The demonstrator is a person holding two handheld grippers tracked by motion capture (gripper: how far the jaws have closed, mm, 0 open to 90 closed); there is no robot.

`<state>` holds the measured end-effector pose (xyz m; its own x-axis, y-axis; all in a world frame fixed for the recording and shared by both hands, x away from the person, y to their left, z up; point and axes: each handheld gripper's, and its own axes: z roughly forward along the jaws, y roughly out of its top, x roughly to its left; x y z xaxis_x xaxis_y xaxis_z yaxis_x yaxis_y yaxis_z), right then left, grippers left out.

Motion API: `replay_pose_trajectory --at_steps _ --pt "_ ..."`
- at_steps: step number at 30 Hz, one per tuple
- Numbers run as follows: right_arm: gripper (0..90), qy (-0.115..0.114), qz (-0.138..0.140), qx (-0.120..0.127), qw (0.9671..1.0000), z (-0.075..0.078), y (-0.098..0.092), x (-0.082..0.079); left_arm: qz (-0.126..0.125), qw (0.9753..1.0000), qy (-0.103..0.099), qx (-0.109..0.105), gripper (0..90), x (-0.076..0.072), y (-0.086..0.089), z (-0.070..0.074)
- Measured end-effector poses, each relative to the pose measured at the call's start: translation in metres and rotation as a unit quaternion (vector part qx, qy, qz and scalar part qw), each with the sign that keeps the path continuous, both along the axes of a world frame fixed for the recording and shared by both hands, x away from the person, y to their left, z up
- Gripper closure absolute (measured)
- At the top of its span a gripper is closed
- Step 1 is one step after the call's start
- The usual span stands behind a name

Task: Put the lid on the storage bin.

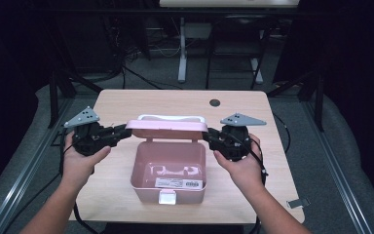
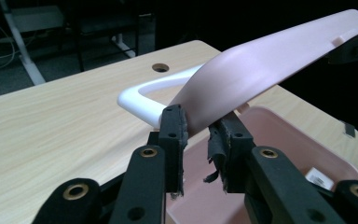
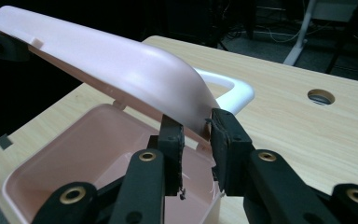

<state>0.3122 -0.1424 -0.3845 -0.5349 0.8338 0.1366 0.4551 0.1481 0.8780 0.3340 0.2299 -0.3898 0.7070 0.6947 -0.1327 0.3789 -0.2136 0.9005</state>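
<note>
A pink plastic box (image 1: 141, 168) stands open in the middle of the table, with its lid (image 1: 168, 127) lifted and hinged at the far side. My left gripper (image 1: 126, 130) is shut on the lid's left corner, and my right gripper (image 1: 209, 135) is shut on its right corner. In the left gripper view the lid (image 2: 261, 70) runs up to the right from my left gripper (image 2: 198, 123), with its white handle (image 2: 140, 100) behind. In the right gripper view the lid (image 3: 112, 60) slants up to the left from my right gripper (image 3: 196, 126), above the box (image 3: 84, 154).
A barcode label (image 1: 180, 183) and a white moulded piece lie inside the box. A white latch (image 1: 167, 196) hangs on its front wall. The wooden table (image 1: 117, 102) has a round cable hole (image 1: 215, 103) at the back. A small grey clip (image 1: 297, 202) sits at the front right edge.
</note>
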Motion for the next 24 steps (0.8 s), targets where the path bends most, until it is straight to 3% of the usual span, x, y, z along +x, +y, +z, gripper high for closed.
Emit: replay_pose_trajectory --at_steps 9,24 --pt "72.1 0.004 0.015 -0.005 0.9999 -0.008 -0.002 -0.015 -0.013 0.9999 0.002 0.002 71.6 -0.017 0.004 -0.007" --pt "71.2 0.013 0.022 0.004 0.9997 -0.016 -0.005 -0.025 -0.018 0.9997 0.013 0.008 71.3 -0.025 0.004 -0.014"
